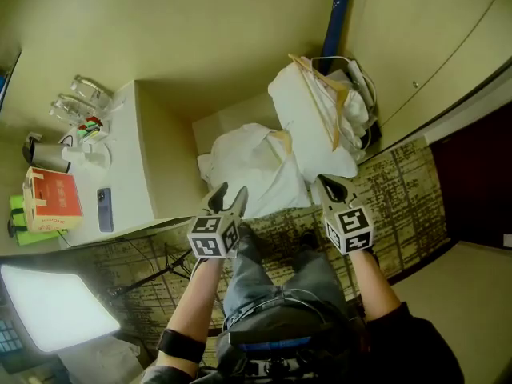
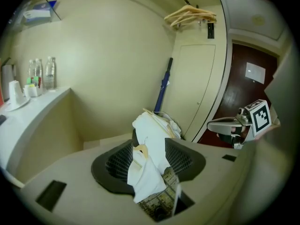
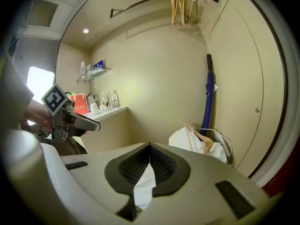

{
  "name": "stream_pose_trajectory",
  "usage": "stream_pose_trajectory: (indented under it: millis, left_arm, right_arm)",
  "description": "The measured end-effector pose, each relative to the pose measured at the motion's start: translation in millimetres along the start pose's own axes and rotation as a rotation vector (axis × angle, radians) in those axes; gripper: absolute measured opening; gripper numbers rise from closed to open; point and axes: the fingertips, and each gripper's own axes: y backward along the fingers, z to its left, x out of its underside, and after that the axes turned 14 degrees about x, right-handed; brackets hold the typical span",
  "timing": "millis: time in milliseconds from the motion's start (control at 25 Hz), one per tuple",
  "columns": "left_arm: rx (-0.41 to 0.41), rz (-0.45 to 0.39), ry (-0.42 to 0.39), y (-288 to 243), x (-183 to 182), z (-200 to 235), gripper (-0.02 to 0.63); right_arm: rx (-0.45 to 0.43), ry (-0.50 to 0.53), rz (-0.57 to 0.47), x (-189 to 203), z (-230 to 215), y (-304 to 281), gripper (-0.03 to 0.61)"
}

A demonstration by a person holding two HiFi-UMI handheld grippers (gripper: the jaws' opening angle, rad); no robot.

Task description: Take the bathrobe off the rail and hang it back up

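Two white bathrobes lie in a heap in the corner: one bundle (image 1: 308, 110) with a wooden hanger (image 1: 324, 94) across it, a second (image 1: 252, 166) in front of it. My left gripper (image 1: 228, 198) hovers just in front of the nearer robe with its jaws open. In the left gripper view that robe (image 2: 150, 139) shows through the gap, and nothing is pinched in the gripper (image 2: 150, 161). My right gripper (image 1: 332, 189) is shut at the edge of the farther bundle, its jaws (image 3: 150, 149) meeting with no cloth visibly caught. The rail (image 3: 140, 3) runs high overhead.
Bare wooden hangers (image 3: 180, 3) hang on the rail. A blue umbrella (image 1: 338, 14) leans in the corner. To the left, a counter (image 1: 132, 158) carries bottles, a cup, a red box and a phone. A lit panel (image 1: 52, 306) stands on the patterned carpet.
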Motion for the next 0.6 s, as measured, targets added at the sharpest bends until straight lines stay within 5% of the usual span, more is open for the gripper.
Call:
stream_pose_trajectory:
  millis: [280, 600]
  left_arm:
    - [0.179, 0.056, 0.099, -113.5, 10.8, 38.6, 0.244]
    - [0.326, 0.167, 0.186, -243.1, 71.6, 88.0, 0.244]
  right_arm:
    - [0.087, -0.012, -0.011, -1.2, -8.0, -64.6, 0.017]
    - [0.132, -0.002, -0.017, 41.0, -9.1, -163.6, 0.017]
